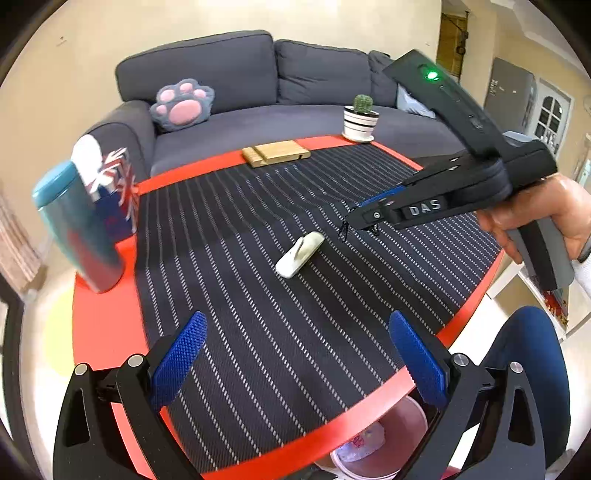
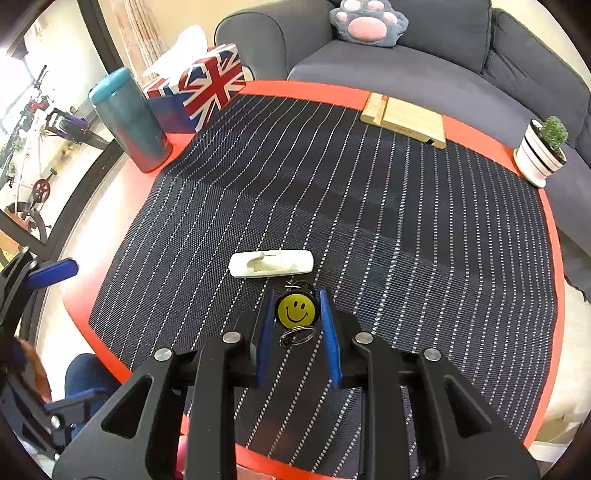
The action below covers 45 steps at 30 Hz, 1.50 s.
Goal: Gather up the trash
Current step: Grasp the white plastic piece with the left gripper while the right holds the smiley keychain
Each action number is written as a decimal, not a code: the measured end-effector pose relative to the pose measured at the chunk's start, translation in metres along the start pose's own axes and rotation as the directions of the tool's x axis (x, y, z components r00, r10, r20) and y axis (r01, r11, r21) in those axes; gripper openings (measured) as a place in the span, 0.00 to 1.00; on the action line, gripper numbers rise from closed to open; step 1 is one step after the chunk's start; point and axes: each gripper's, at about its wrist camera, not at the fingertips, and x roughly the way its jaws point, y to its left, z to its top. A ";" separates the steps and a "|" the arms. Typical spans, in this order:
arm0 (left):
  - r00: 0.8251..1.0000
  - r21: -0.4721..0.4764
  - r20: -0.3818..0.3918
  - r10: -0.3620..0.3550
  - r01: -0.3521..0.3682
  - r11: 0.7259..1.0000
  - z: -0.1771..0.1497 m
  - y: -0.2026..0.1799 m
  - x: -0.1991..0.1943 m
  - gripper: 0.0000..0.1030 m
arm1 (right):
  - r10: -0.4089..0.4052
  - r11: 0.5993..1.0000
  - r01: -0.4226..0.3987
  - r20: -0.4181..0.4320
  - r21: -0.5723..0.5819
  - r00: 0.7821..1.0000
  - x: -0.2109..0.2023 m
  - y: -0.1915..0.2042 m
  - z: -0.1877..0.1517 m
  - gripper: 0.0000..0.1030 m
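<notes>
My right claw (image 2: 297, 325) is clamped on a yellow smiley-face keychain (image 2: 297, 309), its blue pads pressing the round badge from both sides while the metal key ring (image 2: 297, 336) dangles just below it, lifted clear of the striped mat (image 2: 406, 229). Just beyond the badge, at twelve o'clock from this claw, a white oblong plastic piece (image 2: 271, 263) lies flat on the mat, apart from the pads. My left claw (image 1: 291, 365) hangs with its blue pads spread wide and nothing between them, over the near edge of the red surface (image 1: 99, 325); from it the same white piece sits at twelve o'clock and the right claw hovers at about one o'clock. Below the surface's near edge, at about five o'clock from the left claw, a pink bin (image 1: 384, 443) shows with something printed lying inside. Farther out, a wooden stand (image 2: 404, 120) rests on the far edge at one o'clock from the right claw, a potted cactus (image 2: 543, 151) at two o'clock, and a teal tumbler (image 2: 131, 122) beside a Union Jack tissue box (image 2: 203, 92) at eleven o'clock. A grey sofa (image 2: 424, 70) with a paw-shaped cushion (image 2: 367, 22) stands behind.
</notes>
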 end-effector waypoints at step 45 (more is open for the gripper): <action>0.971 0.177 -0.238 -0.020 0.063 0.982 0.046 -0.008 0.140 0.25 | 0.024 0.999 -0.025 0.018 0.036 1.000 -0.025 -0.055 -0.031 0.24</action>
